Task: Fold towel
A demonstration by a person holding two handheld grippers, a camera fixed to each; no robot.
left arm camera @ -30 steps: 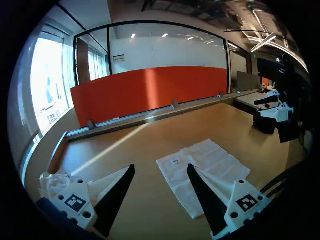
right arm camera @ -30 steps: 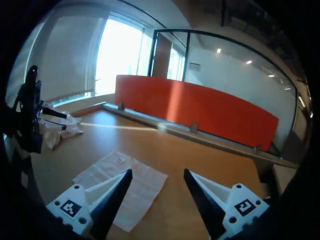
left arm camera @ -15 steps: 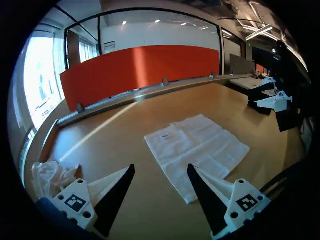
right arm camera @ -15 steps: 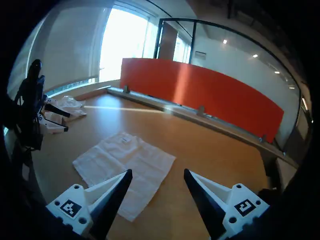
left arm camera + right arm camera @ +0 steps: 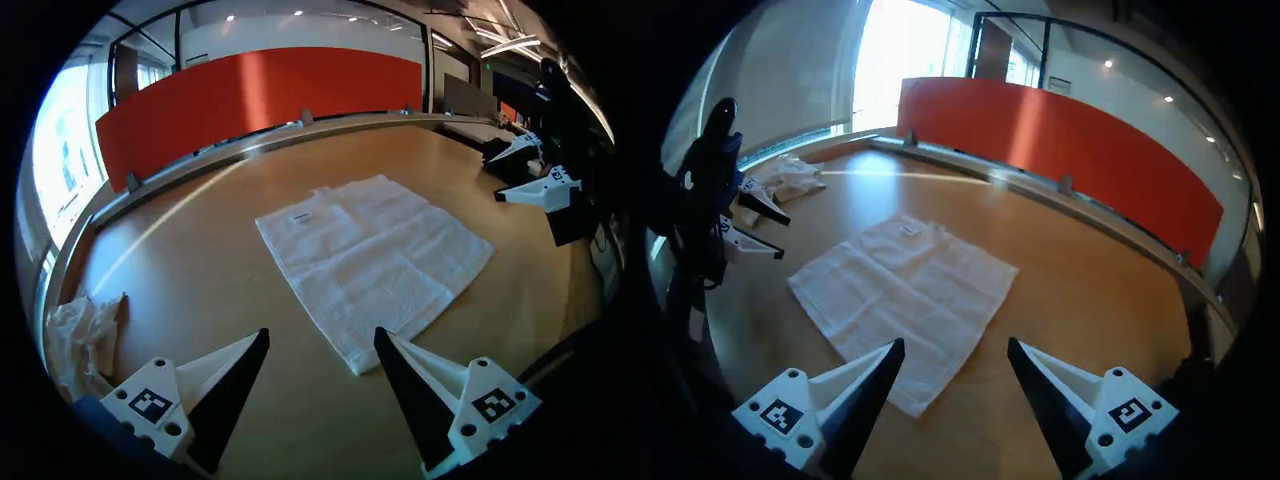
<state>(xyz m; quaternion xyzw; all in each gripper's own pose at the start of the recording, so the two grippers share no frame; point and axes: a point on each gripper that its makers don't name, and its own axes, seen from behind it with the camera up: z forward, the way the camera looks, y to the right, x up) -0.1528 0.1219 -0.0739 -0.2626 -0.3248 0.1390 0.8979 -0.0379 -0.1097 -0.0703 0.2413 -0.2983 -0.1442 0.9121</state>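
A white towel (image 5: 372, 244) lies spread flat on the wooden table (image 5: 200, 232), a small label near its far edge. My left gripper (image 5: 320, 342) is open above the table, just short of the towel's near corner. In the right gripper view the same towel (image 5: 904, 292) lies ahead, and my right gripper (image 5: 954, 350) is open over its near edge. The right gripper (image 5: 520, 172) shows at the far right of the left gripper view. The left gripper (image 5: 760, 228) shows at the left of the right gripper view. Neither holds anything.
A crumpled pile of white cloth (image 5: 80, 336) sits at the table's left end, seen too as the cloth pile (image 5: 788, 174) in the right gripper view. An orange divider panel (image 5: 256, 96) and a metal rail run along the table's far edge. Windows lie beyond.
Both grippers have tilted down and moved closer to the table, so the towel sits higher and larger in each view. The towel itself has not moved. Both stay open.
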